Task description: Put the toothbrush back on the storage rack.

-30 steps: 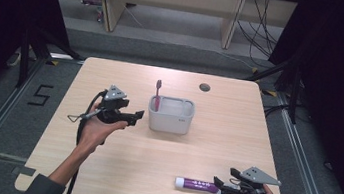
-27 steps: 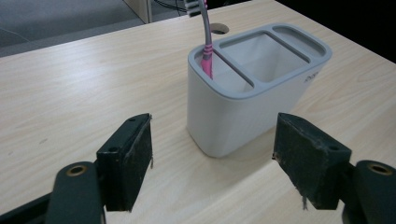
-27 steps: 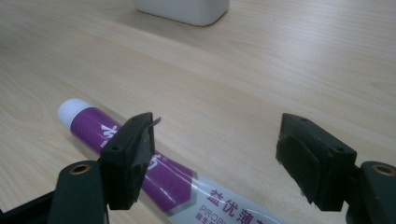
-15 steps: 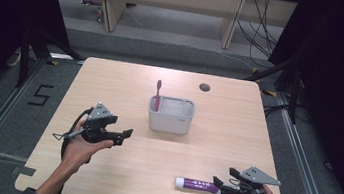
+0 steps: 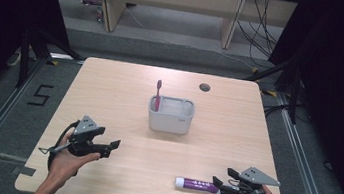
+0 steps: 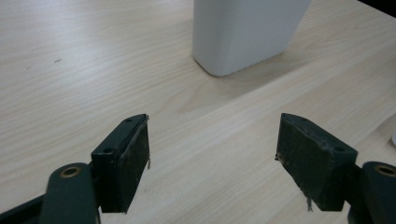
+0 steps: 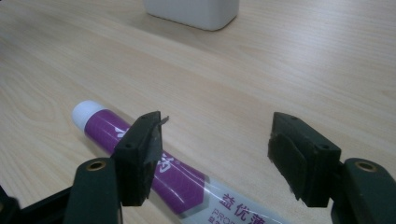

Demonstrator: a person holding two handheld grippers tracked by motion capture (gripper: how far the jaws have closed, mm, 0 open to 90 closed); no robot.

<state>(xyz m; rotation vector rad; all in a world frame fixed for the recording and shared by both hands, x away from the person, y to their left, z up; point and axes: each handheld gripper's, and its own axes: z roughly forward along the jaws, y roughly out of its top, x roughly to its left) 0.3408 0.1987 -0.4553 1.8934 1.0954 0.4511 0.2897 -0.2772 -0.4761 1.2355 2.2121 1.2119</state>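
Observation:
A purple and white toothpaste tube (image 5: 196, 184) lies near the table's front edge at the right. My right gripper (image 5: 217, 183) is at its crimped end. Its jaws have just been closing and still stand apart. In the right gripper view the tube (image 7: 187, 179) runs under the left jaw into the gap, and neither pad presses on it. My left gripper (image 5: 114, 145) is open and holds nothing, low over the front left of the table. A white holder (image 5: 170, 117) stands mid-table with a red toothbrush (image 5: 158, 92) upright in it. The holder (image 6: 247, 32) sits ahead of the left jaws.
The light wooden table (image 5: 110, 94) has a round cable hole (image 5: 205, 87) at the back right. Dark floor and metal rails surround it, with shelving behind. Cables trail from both grippers.
My left hand has drawn back from beside the holder toward the front left of the table and sunk lower. The right hand has stayed by the tube, its jaws a little narrower.

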